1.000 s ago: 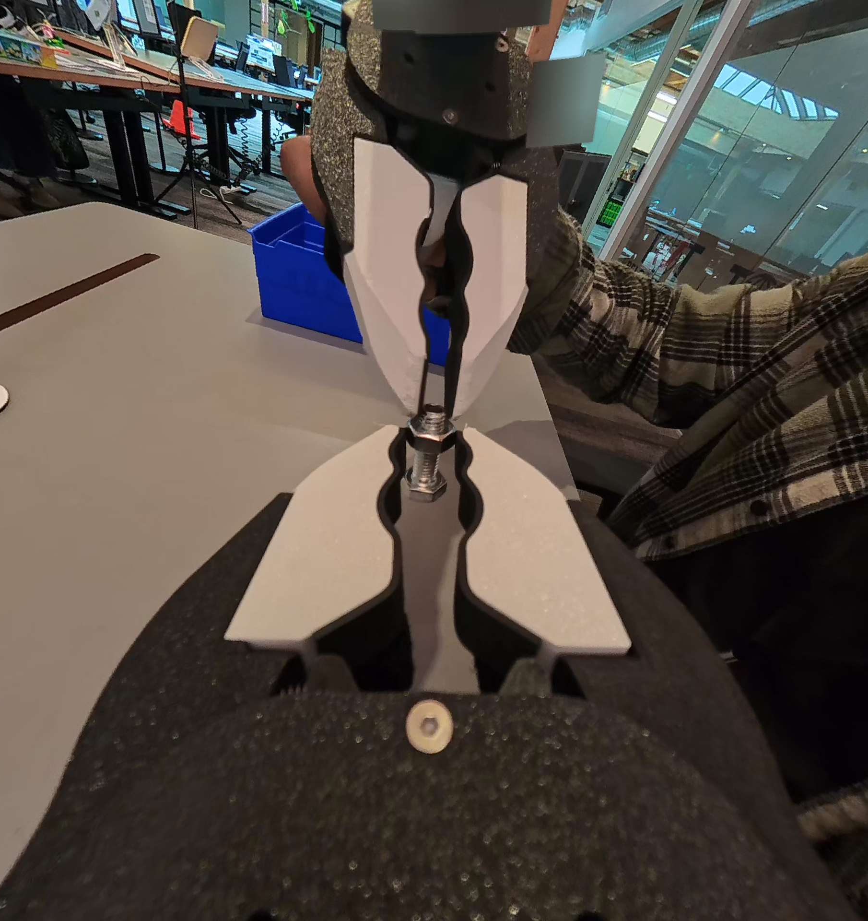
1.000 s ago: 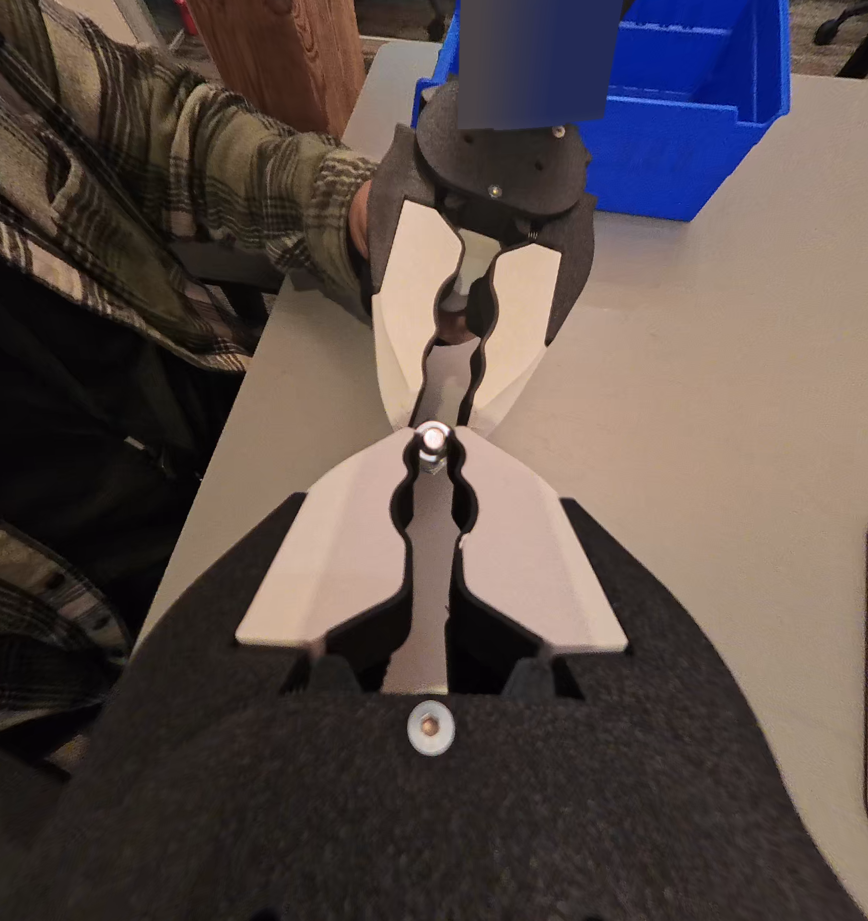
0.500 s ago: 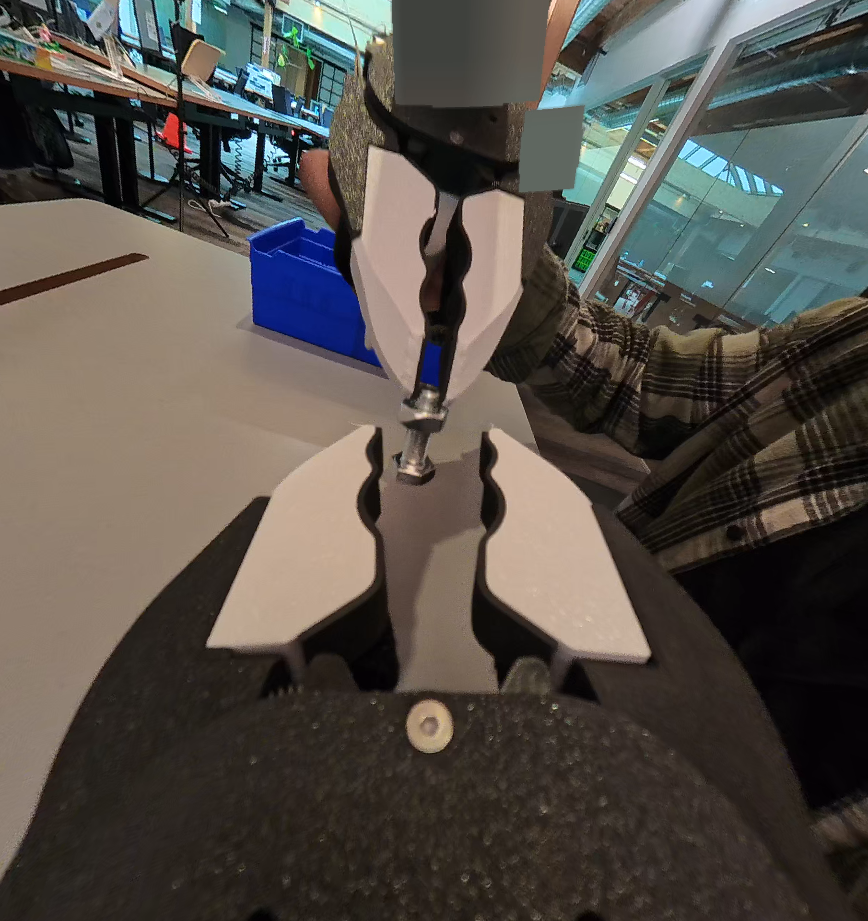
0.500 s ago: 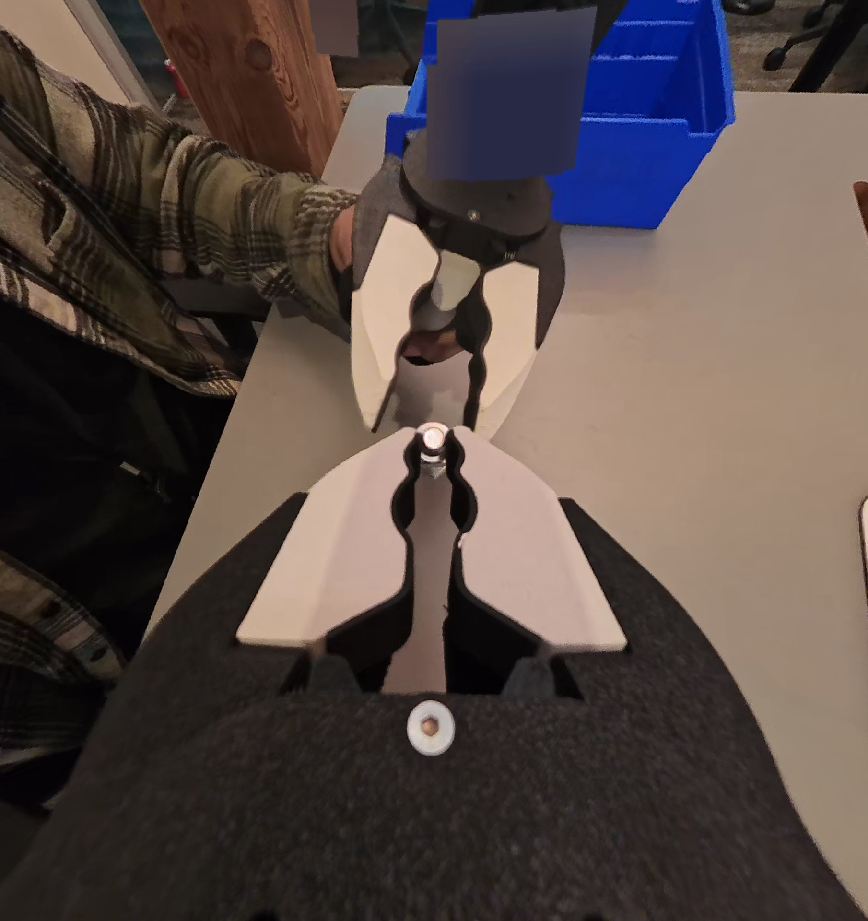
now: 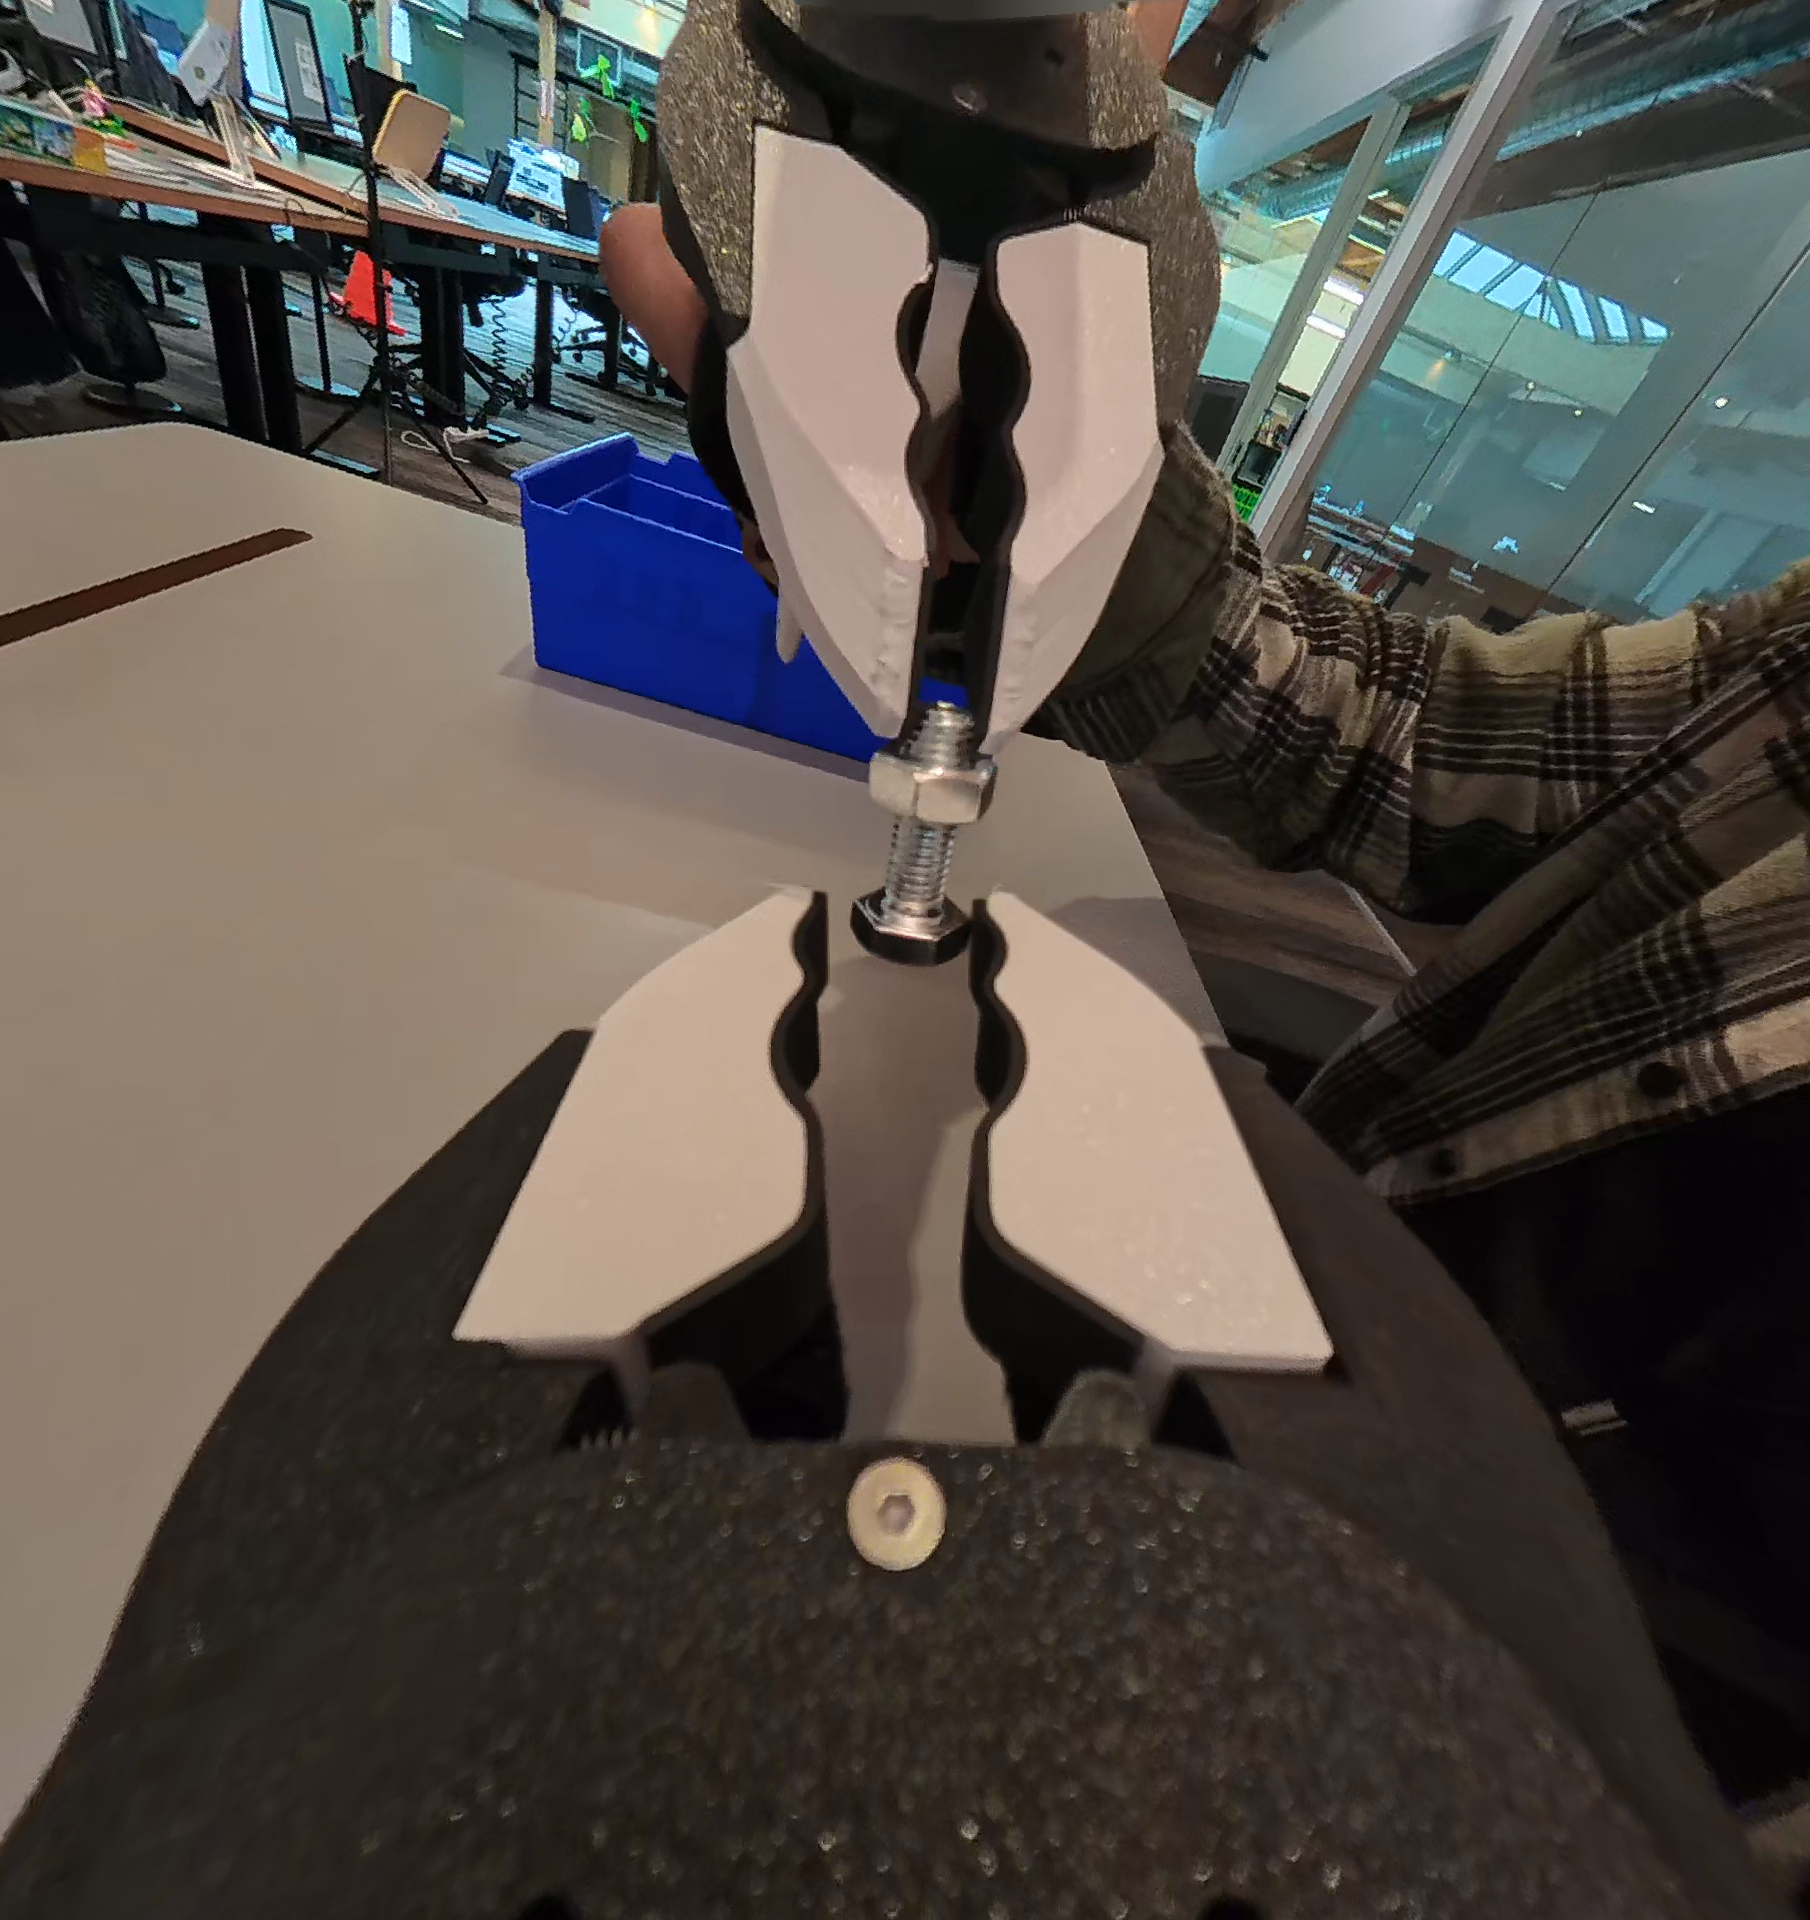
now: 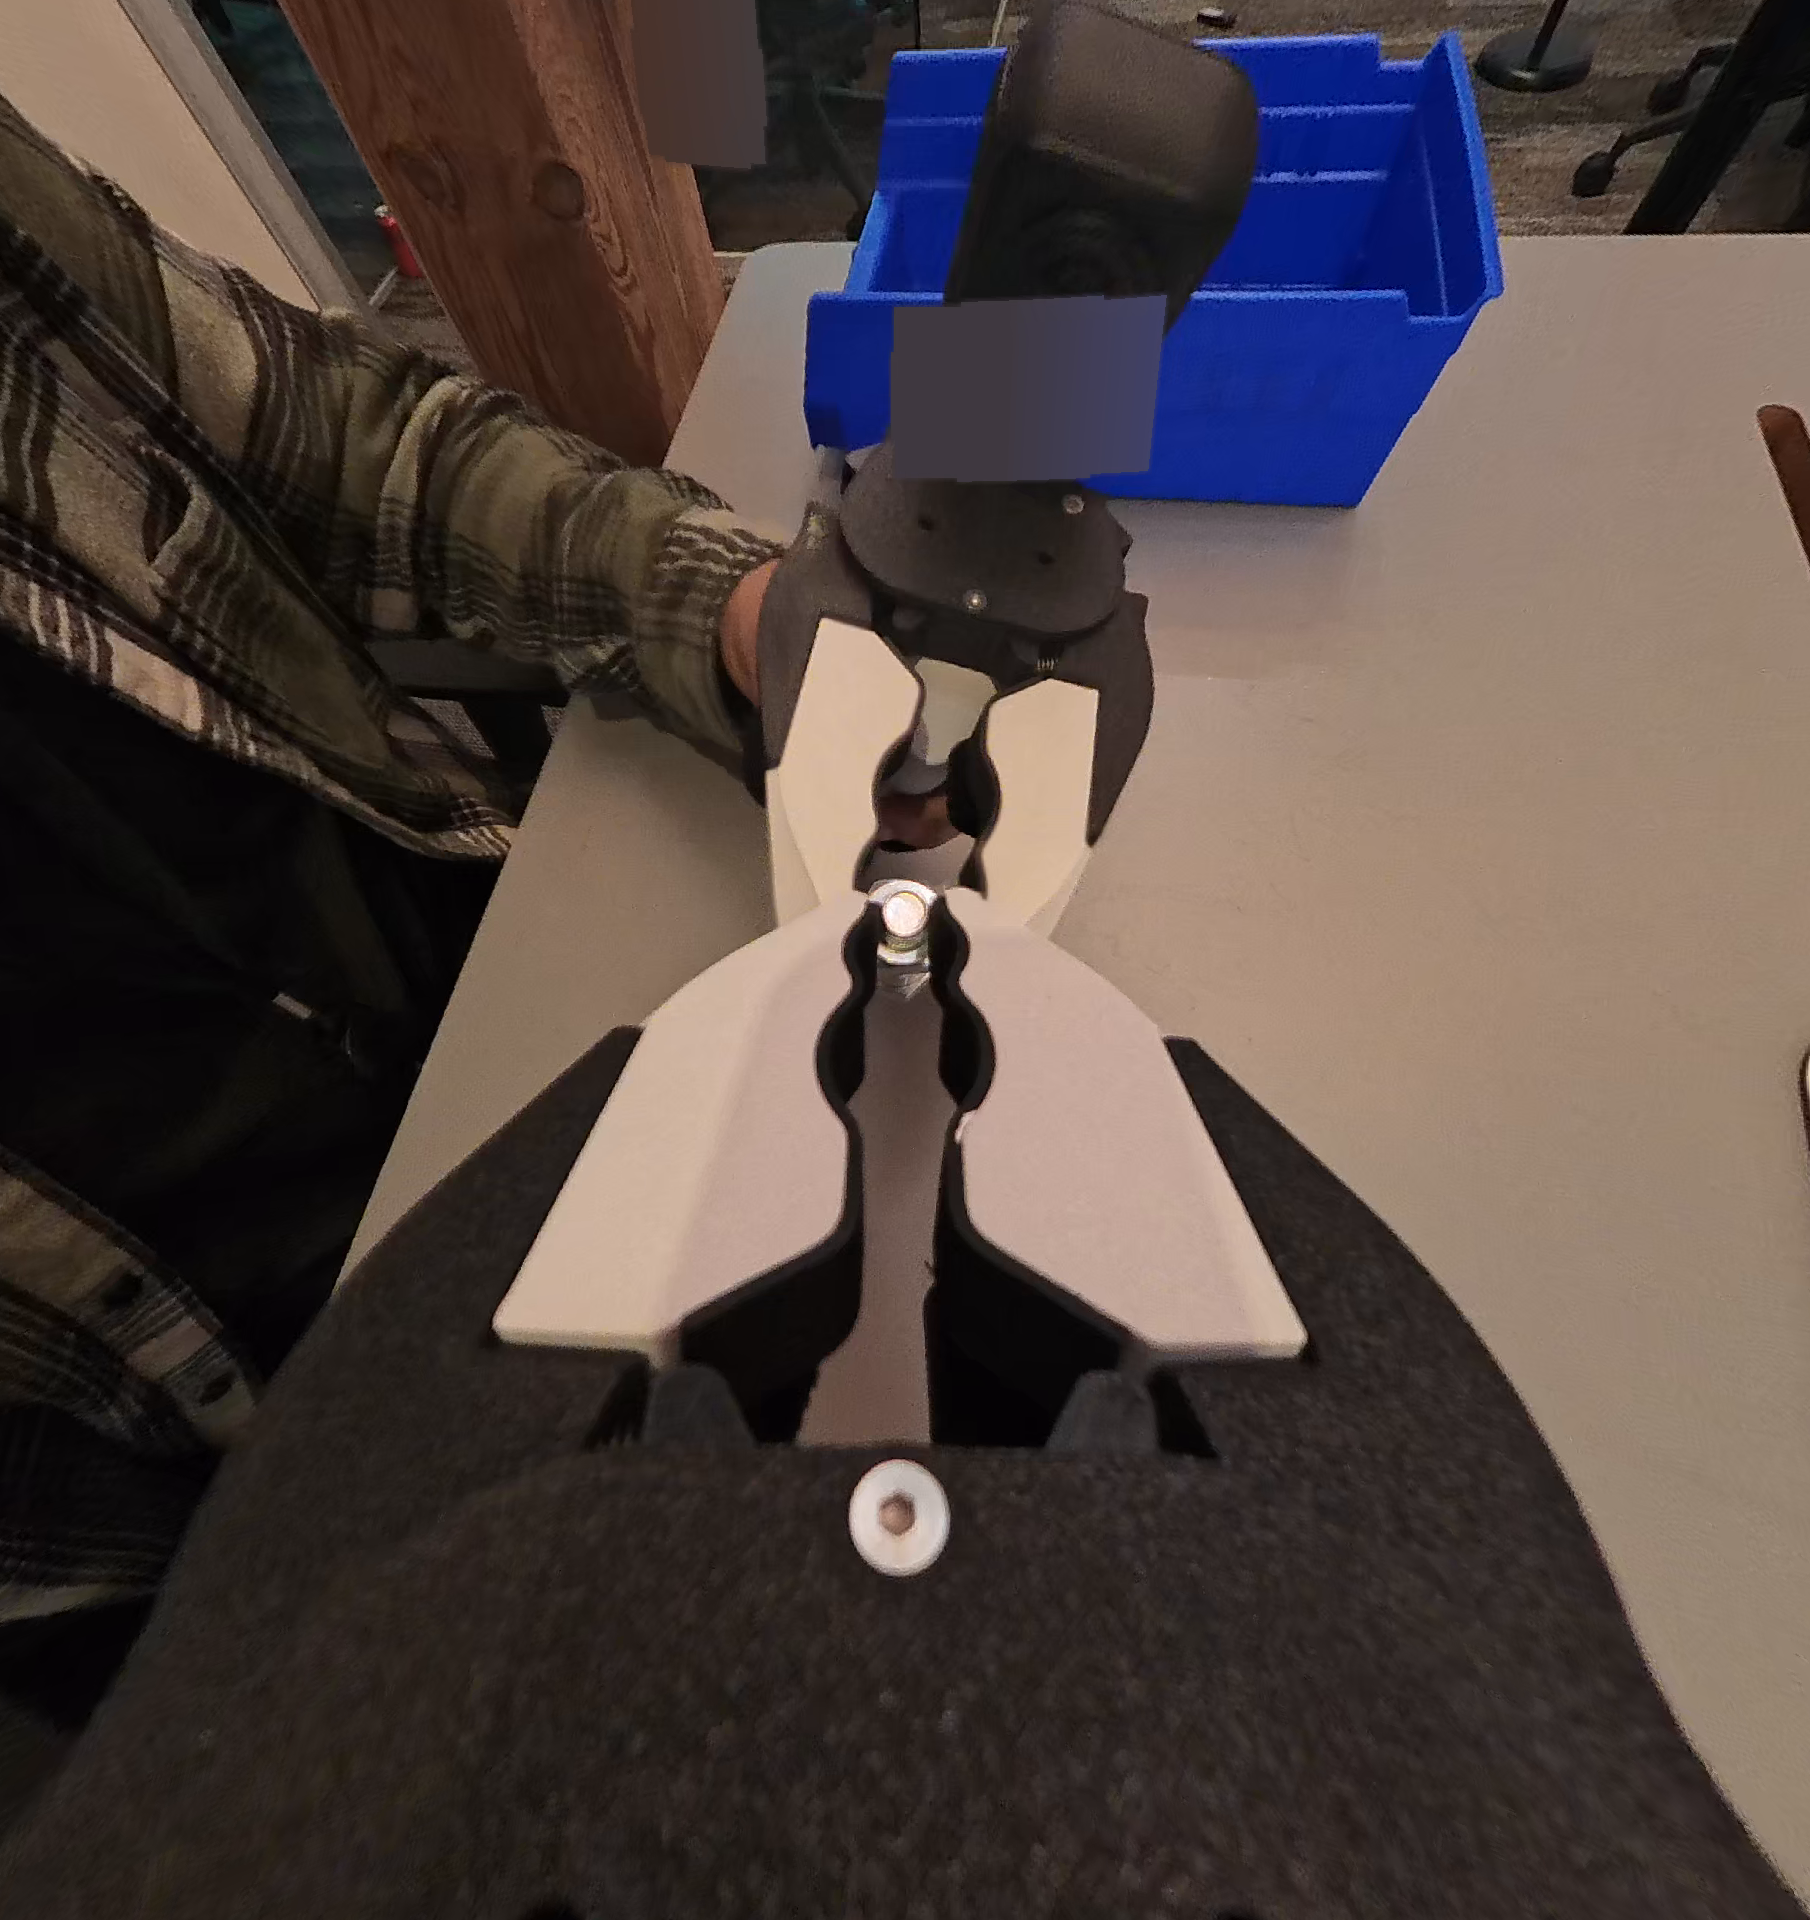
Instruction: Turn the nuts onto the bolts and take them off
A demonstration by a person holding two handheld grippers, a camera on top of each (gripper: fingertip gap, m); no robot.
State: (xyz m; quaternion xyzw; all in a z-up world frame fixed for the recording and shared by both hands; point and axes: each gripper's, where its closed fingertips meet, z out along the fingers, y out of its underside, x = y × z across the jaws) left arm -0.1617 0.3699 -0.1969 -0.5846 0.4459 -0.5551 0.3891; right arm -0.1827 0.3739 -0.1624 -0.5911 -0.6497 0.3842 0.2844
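The right gripper (image 5: 945, 717) pinches the threaded end of the bolt (image 5: 920, 844), nut (image 5: 930, 784) just below its tips. The left gripper (image 5: 896, 914) stands parted, its fingers flanking the bolt head without clamping it.

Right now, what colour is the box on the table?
Bright blue box, seen best in the right wrist view.
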